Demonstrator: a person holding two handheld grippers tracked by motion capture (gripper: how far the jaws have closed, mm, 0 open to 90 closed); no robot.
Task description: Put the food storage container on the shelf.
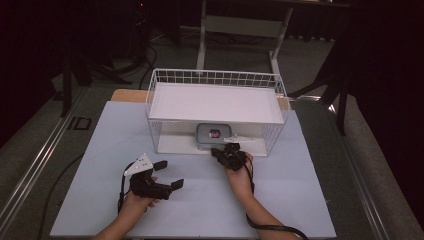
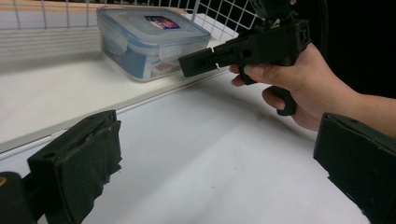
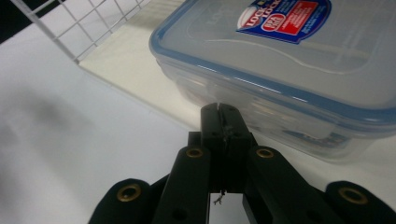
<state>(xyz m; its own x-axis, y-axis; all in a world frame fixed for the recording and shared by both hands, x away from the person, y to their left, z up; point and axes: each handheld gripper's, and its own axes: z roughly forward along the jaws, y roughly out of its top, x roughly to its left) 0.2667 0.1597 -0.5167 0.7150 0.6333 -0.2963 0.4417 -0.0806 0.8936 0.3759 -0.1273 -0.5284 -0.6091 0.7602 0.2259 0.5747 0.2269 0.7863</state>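
Observation:
A clear plastic container with a blue-rimmed lid and a red and blue label sits on the lower shelf of a white wire basket. My right gripper is shut, its tip just in front of the container at the shelf's edge. The closed tip shows a thin white sliver at its seam. My left gripper rests open on the table to the left. Its black pads stand wide apart with nothing between them, facing the container and the right gripper.
A white board covers the top of the basket. The pale table sheet spreads in front of it. Beyond stand desk legs and dark floor; cables trail from both grippers.

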